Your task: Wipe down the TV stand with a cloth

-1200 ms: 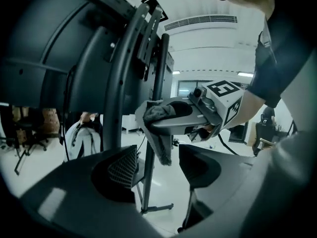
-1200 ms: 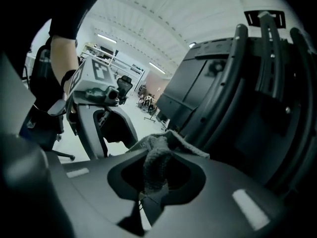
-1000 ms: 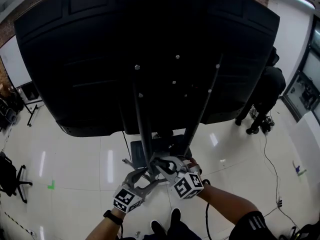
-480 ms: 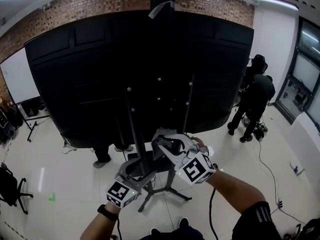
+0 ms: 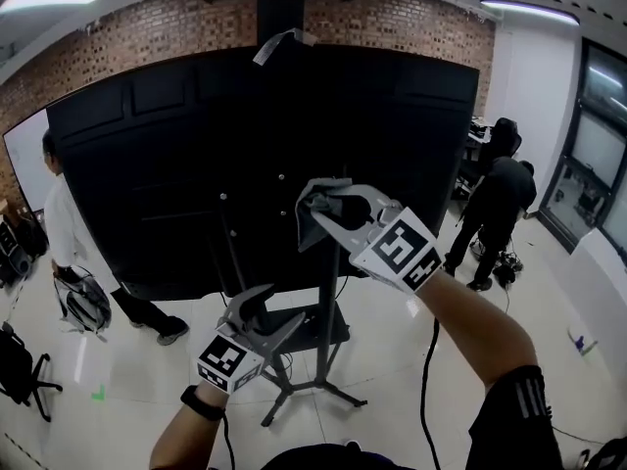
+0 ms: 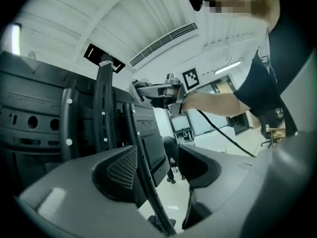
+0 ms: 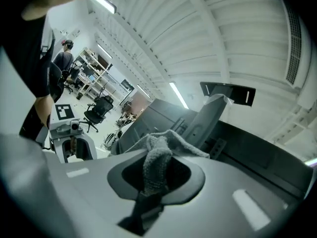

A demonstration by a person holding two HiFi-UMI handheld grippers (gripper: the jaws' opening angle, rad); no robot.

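TV stand (image 5: pixel 327 306) wiping seems midway, I'd judge. Right claw (image 5: pixel 335 202) grips the cloth (image 5: pixel 312 221) raised near it; left claw (image 5: pixel 266 313) gapes around a strut (image 6: pixel 142 165).

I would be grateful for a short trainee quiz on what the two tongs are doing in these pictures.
1. Multiple choice: the right tongs hold A) a grey cloth, B) a spray bottle, C) nothing.
2. True or false: the left tongs stand open, lower than the right tongs in the head view.
3. Short answer: what runs between the jaws of the left tongs?

Key: 1 A. 2 True. 3 A thin black tube of the TV stand.
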